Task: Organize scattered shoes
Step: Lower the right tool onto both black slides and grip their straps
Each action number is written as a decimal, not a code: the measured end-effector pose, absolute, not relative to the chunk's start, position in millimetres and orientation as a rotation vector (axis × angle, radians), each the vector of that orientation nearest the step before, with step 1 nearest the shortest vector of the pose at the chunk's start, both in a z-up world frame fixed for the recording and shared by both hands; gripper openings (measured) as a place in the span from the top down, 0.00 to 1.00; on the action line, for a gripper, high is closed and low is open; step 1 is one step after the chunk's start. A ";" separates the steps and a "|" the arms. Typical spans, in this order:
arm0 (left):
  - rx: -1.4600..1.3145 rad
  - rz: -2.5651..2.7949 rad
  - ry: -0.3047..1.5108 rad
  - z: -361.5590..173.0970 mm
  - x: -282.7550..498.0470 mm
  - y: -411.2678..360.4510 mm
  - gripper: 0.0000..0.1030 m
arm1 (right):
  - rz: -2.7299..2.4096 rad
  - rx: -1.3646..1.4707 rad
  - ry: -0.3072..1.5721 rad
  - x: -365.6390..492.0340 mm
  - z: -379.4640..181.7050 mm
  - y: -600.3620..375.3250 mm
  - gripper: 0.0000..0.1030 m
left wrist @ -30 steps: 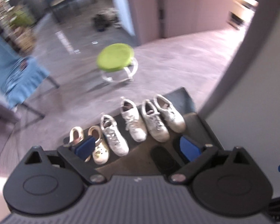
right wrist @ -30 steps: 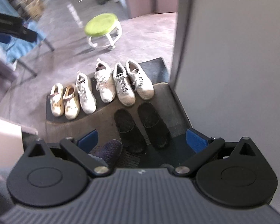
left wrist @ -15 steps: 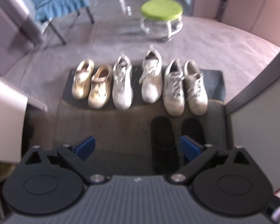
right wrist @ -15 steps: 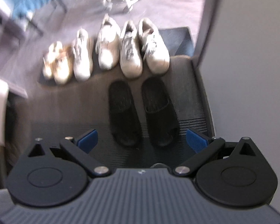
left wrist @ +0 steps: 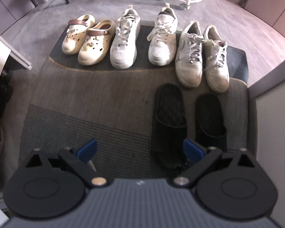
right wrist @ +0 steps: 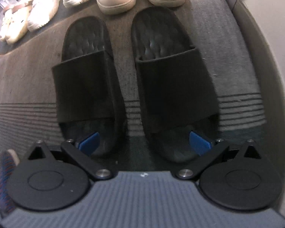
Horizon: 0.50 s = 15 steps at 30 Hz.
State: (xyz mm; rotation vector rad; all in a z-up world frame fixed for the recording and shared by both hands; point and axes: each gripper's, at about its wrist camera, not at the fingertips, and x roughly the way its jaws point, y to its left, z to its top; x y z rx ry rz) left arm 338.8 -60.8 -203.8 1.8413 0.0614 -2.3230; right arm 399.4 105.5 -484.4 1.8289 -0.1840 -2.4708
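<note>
No readable brand or writing is visible on any shoe. Since the earlier frames both grippers have descended: the right gripper (right wrist: pixel 144 142), jaws open, hangs low over the black slippers (right wrist: pixel 172 83) on the mat (left wrist: pixel 104 102). The left gripper (left wrist: pixel 140 151), jaws open, faces white sneakers (left wrist: pixel 162 38) and clogs (left wrist: pixel 94 41) at 12 o'clock.

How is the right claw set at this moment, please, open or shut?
Open: the right claw has its blue pads spread wide apart, holding nothing, above the black slides.
</note>
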 end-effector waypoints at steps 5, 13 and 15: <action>1.917 -2.241 0.232 -223.3 327.7 -70.4 0.04 | -2.609 1.715 -0.064 412.5 -497.9 86.7 0.00; 1.991 -2.250 0.346 -220.7 329.1 -71.4 0.04 | -2.686 1.502 -0.091 419.5 -479.6 69.7 0.00; 2.016 -2.199 0.446 -223.7 326.6 -77.7 0.04 | -2.671 1.502 -0.087 417.9 -479.0 63.4 0.00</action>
